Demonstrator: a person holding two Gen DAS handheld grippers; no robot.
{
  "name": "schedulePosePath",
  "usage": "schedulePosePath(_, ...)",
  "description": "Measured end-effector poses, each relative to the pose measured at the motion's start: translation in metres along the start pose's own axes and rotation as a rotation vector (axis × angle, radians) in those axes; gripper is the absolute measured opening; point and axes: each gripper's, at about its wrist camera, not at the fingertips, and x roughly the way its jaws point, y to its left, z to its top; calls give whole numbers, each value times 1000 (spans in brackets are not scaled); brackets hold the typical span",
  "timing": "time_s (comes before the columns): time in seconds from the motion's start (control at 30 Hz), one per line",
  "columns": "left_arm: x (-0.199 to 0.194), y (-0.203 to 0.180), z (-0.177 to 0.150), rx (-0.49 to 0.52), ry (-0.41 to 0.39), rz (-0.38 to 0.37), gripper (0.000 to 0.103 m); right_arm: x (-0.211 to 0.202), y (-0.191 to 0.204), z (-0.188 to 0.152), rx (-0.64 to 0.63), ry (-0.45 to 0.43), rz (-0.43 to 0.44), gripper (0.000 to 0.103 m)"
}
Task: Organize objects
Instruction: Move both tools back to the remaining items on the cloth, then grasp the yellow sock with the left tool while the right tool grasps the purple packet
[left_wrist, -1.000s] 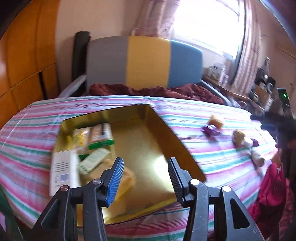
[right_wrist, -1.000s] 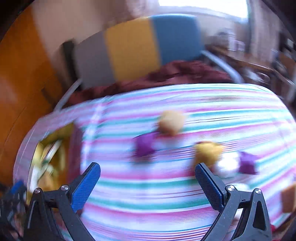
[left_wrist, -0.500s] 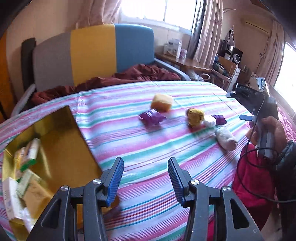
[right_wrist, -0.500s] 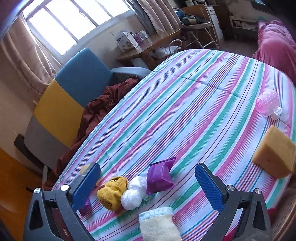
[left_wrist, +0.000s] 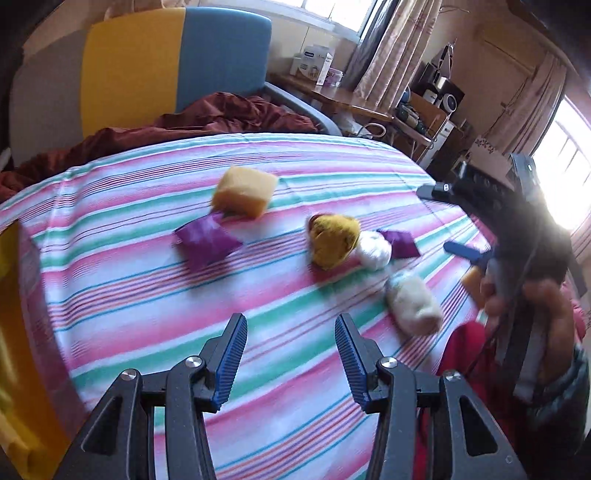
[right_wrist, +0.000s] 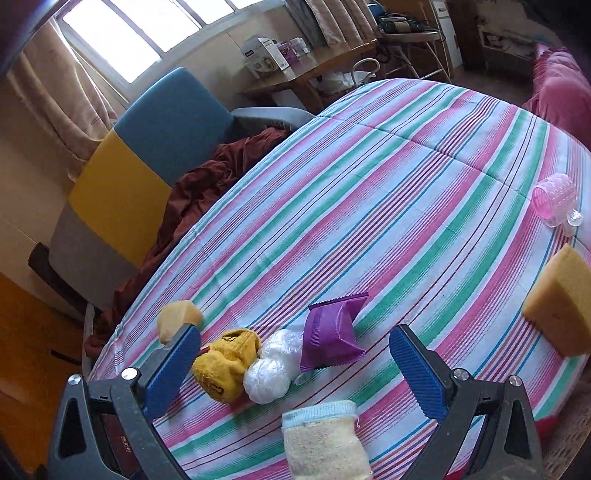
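On the striped tablecloth (left_wrist: 147, 295) lie an orange sponge (left_wrist: 243, 192), a purple packet (left_wrist: 205, 243), a yellow sock ball (left_wrist: 332, 236), a white plastic bundle (left_wrist: 375, 251), a second purple packet (left_wrist: 400, 243) and a cream sock roll (left_wrist: 413, 302). My left gripper (left_wrist: 291, 354) hovers open over bare cloth, short of them. My right gripper (right_wrist: 295, 369) stands wide open just above the yellow sock ball (right_wrist: 227, 363), white bundle (right_wrist: 273, 365), purple packet (right_wrist: 332, 336) and cream roll (right_wrist: 325, 439); its pads touch none of them.
A gold box (left_wrist: 14, 332) shows at the left edge. A second sponge (right_wrist: 561, 302) and a pink hair roller (right_wrist: 556, 199) lie far right near the table edge. A grey, yellow and blue chair (right_wrist: 122, 192) with a dark red cloth (right_wrist: 207, 177) stands behind.
The left view swung right, from over the gold box to the loose items. The right view rolled and swung onto the sock cluster, then held still. Both jaws kept their width.
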Motion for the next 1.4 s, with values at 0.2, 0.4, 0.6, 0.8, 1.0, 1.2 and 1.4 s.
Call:
schedulePosePath(0.2, 46, -15, 41, -51, 23, -78, 54, 0, -6, 2, 42, -1, 41, 103)
schedulePosePath(0.4, 89, -27, 71, -94, 60, -127, 73, 2, -6, 2, 54, 11, 73, 103)
schedulePosePath(0.6, 146, -27, 76, -121, 172, -81, 70, 5, -6, 2, 60, 19, 92, 103)
schedulePosePath(0.8, 125, -13, 55, -113, 95, -67, 42, 6, -7, 4, 54, 13, 90, 103)
schedulePosePath(1.0, 73, -8, 2, 44, 11, 102, 42, 8, -8, 5, 61, 14, 73, 103)
schedulePosePath(1.2, 37, -6, -65, 163, -73, 210, 42, 13, -7, 5, 57, 34, 24, 103)
schedulePosePath(1.4, 37, 6, -66, 116, -91, 143, 42, 19, -5, 4, 32, 53, -65, 91)
